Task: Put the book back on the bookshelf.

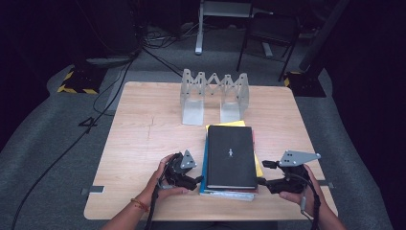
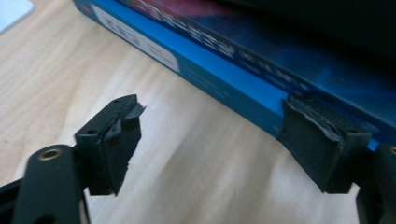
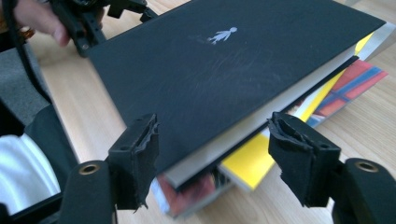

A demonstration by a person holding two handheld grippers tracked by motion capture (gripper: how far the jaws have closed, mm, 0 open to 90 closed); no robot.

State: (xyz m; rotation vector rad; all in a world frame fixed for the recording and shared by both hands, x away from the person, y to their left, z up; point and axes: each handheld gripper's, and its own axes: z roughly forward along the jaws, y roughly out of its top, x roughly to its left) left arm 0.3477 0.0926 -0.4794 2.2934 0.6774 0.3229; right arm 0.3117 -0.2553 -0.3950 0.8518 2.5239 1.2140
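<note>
A stack of books lies at the front middle of the wooden table [image 1: 143, 134]. On top is a black book [image 1: 231, 155] with a small white figure on its cover [image 3: 223, 33]. Under it lie a yellow book [image 3: 252, 161], a red-patterned one and a blue book [image 2: 224, 79]. My left gripper [image 1: 194, 181] sits low at the stack's front left corner, open, with the blue spine just beyond its pads [image 2: 322, 140]. My right gripper [image 1: 263, 173] is at the front right corner, open, and the black book's corner reaches in between its jaws [image 3: 215, 126] without being pressed.
A grey metal folding book rack [image 1: 214, 93] stands at the back middle of the table. On the floor behind are a chair [image 1: 268, 33], cables and yellow-black striped bases. In the right gripper view the other hand [image 3: 42, 18] is at the stack's far corner.
</note>
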